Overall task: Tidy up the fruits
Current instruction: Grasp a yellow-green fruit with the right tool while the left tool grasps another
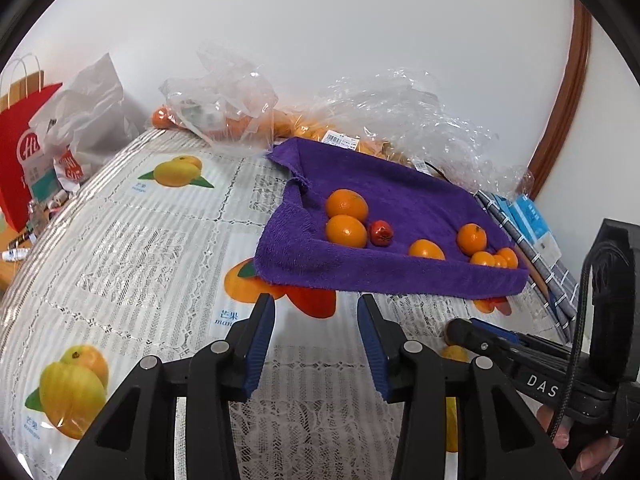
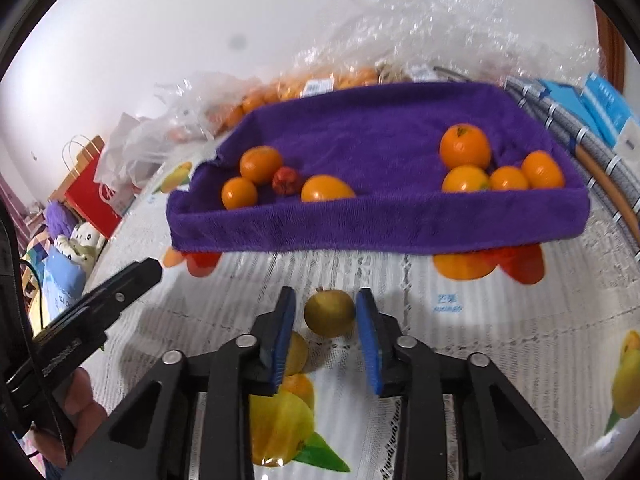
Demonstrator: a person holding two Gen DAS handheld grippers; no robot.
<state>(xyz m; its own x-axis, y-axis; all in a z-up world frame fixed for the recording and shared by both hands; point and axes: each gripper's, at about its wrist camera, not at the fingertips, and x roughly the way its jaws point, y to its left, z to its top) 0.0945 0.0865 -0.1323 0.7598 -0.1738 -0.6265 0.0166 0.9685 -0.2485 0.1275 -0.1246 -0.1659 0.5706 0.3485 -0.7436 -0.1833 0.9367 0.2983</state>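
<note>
A purple towel lies shaped like a shallow tray on the fruit-print tablecloth. It holds several oranges in two groups, and a small red fruit sits beside the left group. In front of the towel an olive-green round fruit rests on the cloth, and my right gripper is shut on it. My left gripper stands open and empty just short of the towel's near edge. Each gripper shows at the edge of the other's view.
Clear plastic bags with more oranges pile up behind the towel. A red paper bag and a white bag stand far left. Striped cloth and blue boxes lie at the right. The tablecloth carries printed fruit pictures.
</note>
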